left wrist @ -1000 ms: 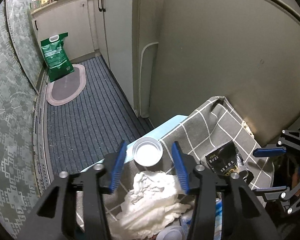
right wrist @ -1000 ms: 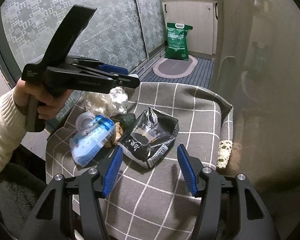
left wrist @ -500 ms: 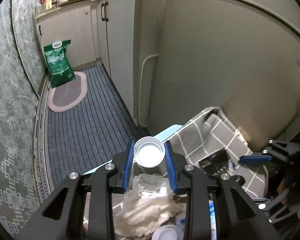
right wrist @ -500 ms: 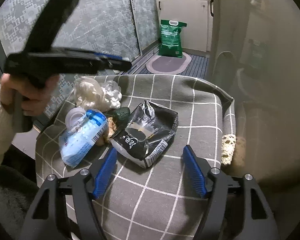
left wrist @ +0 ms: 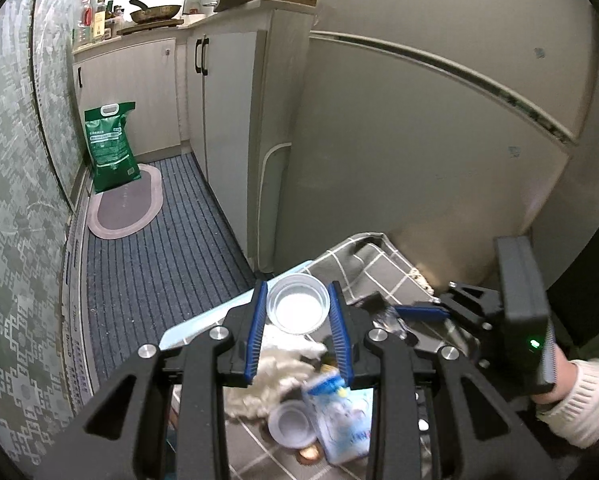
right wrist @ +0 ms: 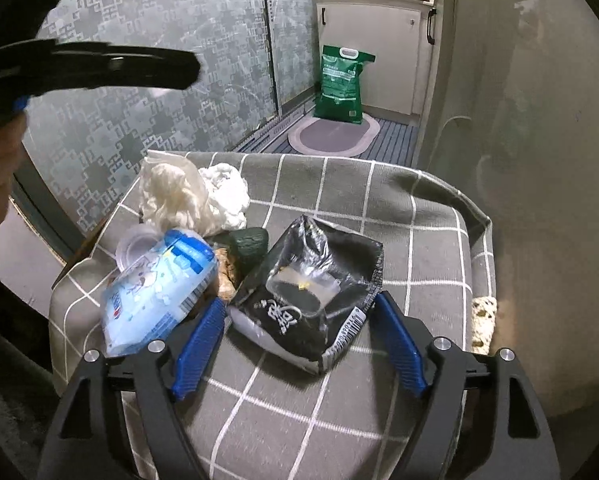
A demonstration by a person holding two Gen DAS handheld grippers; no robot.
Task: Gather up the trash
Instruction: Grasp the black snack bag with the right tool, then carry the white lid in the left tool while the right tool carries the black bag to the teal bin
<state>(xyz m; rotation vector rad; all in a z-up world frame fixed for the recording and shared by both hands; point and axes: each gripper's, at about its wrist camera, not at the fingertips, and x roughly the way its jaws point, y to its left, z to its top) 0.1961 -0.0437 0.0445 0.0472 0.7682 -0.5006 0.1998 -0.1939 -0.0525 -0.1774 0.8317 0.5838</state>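
My left gripper (left wrist: 298,309) is shut on a small clear plastic cup (left wrist: 298,312) and holds it up above the table. Below it lie crumpled white tissue (left wrist: 275,360), a blue-and-white packet (left wrist: 339,420) and a second clear cup (left wrist: 289,424). My right gripper (right wrist: 299,308) sits low over the grey checked cloth (right wrist: 339,192). Its jaws are opening, and a black snack bag (right wrist: 311,284) lies between the fingers without the pads pressing on it. Left of the bag are the blue-and-white packet (right wrist: 155,292), a dark green lump (right wrist: 251,242) and the tissue (right wrist: 187,196).
The small table stands against a grey fridge (left wrist: 419,160). A frosted patterned glass door (right wrist: 159,60) is on the left. A striped floor mat runs past white cabinets (left wrist: 219,120) to a green sack (left wrist: 109,148) and an oval rug (left wrist: 125,208).
My left gripper closed on the clear cup and rose with it off the table. My right gripper spread wider and moved forward around the black bag.
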